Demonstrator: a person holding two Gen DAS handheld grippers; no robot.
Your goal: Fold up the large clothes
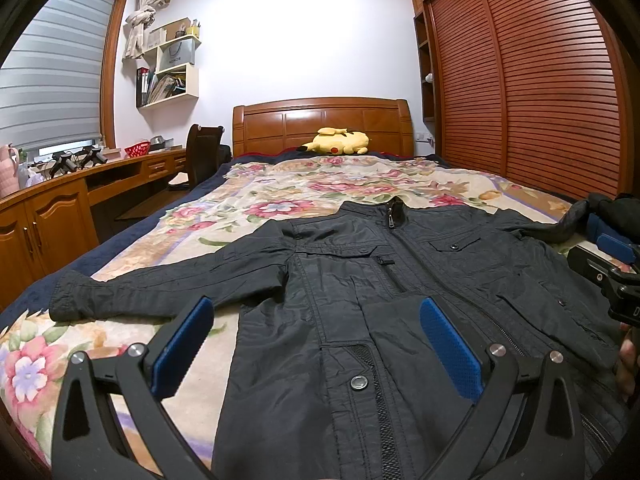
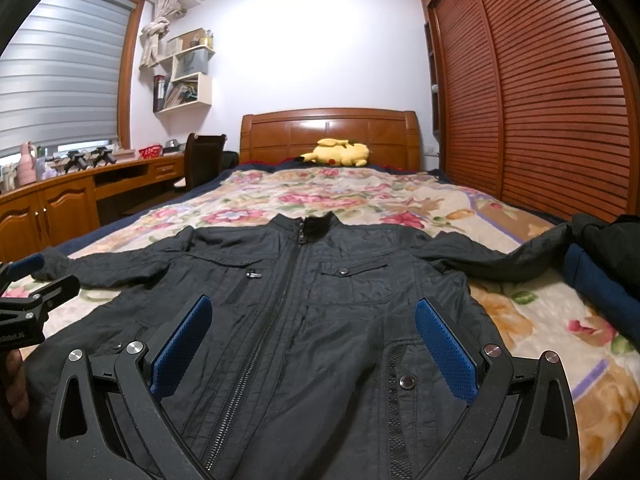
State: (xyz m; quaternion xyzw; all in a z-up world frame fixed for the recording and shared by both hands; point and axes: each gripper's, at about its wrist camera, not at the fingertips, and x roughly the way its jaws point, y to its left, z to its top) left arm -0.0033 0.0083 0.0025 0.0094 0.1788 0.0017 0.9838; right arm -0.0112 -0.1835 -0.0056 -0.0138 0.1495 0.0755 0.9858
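Note:
A black zip-up jacket (image 1: pixel 360 280) lies flat, front side up, on the floral bed cover (image 1: pixel 280 192), collar toward the headboard and both sleeves spread out. It also shows in the right wrist view (image 2: pixel 320 300). My left gripper (image 1: pixel 316 332) is open and empty, hovering over the jacket's lower left part. My right gripper (image 2: pixel 312 332) is open and empty over the jacket's lower right part. In the left wrist view the right gripper (image 1: pixel 612 264) shows at the right edge; in the right wrist view the left gripper (image 2: pixel 28 292) shows at the left edge.
A yellow plush toy (image 1: pixel 338 142) lies by the wooden headboard (image 1: pixel 320 120). Dark folded clothes (image 2: pixel 600 264) sit at the bed's right side. A slatted wardrobe (image 1: pixel 540 80) stands at the right. A desk (image 1: pixel 80 184) and chair (image 1: pixel 200 152) stand at the left.

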